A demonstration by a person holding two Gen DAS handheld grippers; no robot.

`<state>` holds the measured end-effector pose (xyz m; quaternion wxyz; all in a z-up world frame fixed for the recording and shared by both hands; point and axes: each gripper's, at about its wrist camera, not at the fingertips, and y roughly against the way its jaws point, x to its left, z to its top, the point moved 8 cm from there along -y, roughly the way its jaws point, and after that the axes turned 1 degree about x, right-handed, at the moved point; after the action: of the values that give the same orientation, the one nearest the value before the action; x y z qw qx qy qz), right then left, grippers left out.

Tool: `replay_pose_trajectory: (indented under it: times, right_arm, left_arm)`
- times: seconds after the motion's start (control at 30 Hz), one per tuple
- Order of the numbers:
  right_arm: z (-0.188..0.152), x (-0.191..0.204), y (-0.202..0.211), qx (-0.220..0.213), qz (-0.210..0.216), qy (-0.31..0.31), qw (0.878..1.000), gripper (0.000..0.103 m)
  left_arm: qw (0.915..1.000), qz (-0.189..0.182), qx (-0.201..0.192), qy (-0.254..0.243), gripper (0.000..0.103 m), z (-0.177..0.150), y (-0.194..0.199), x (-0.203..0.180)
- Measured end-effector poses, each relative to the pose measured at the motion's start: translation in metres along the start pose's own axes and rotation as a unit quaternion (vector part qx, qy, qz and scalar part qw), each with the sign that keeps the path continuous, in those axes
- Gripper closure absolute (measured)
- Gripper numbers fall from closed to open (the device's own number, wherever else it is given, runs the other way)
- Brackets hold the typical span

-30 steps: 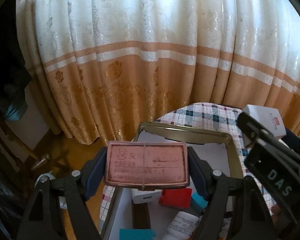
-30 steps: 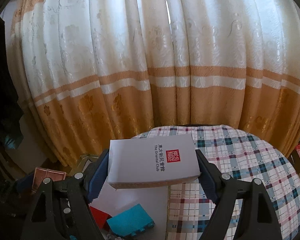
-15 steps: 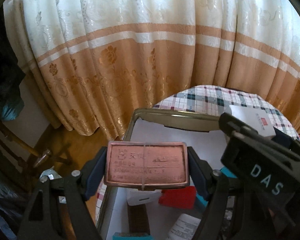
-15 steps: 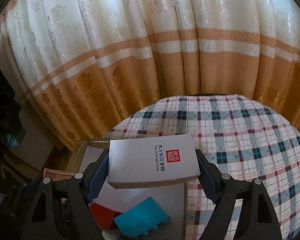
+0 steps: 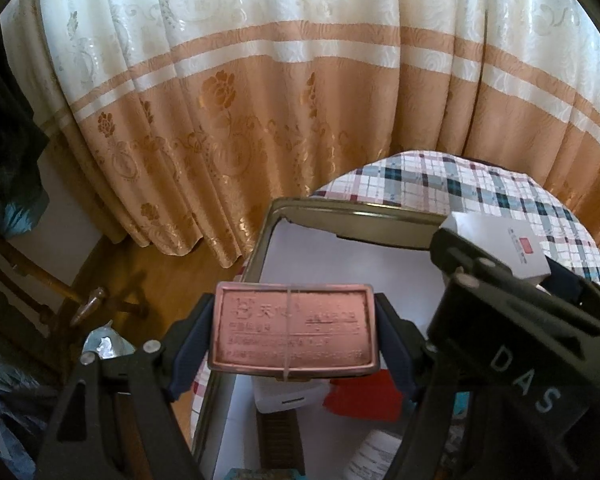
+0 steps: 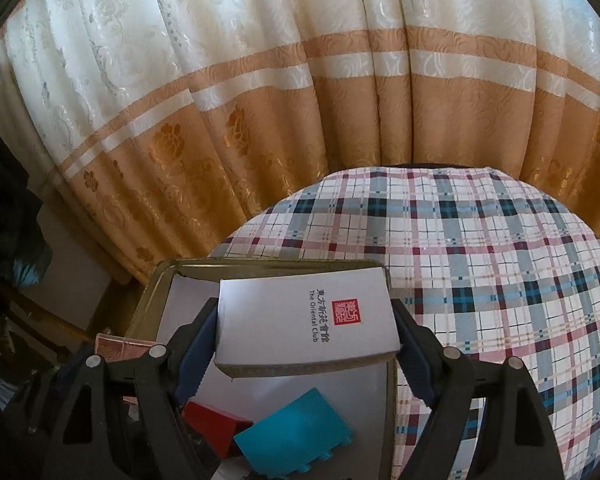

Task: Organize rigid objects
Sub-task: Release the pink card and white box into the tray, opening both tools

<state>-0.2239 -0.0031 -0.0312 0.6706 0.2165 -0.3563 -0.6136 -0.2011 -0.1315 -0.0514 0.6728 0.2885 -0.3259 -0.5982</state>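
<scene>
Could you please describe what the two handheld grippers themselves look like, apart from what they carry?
Both the left gripper and right gripper have black, angular frames with triangular cut-outs, silver screws and dark blue finger pads. The right one's body bears white "DAS" lettering. No cables or sleeves show.

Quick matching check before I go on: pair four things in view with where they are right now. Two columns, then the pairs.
Things:
1. pink tin
2. white box
3. teal block
4. checked cloth

Places:
A. lying in the tray
B. clamped in the right gripper
C. spread over the table, right of the tray
D. clamped in the left gripper

Pairs: 1-D, 2-B, 3-A, 4-C
</scene>
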Motion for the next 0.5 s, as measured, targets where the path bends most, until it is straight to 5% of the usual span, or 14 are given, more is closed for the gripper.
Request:
replay_pose_trajectory:
  times: [0.5]
  right_arm:
    - [-0.007,0.007,-0.018,0.053,0.033,-0.002,0.998,0.02]
  left_arm:
    - [0.9997,0.013,0.016,-0.016,0.022,-0.001,-0.008,-0.003]
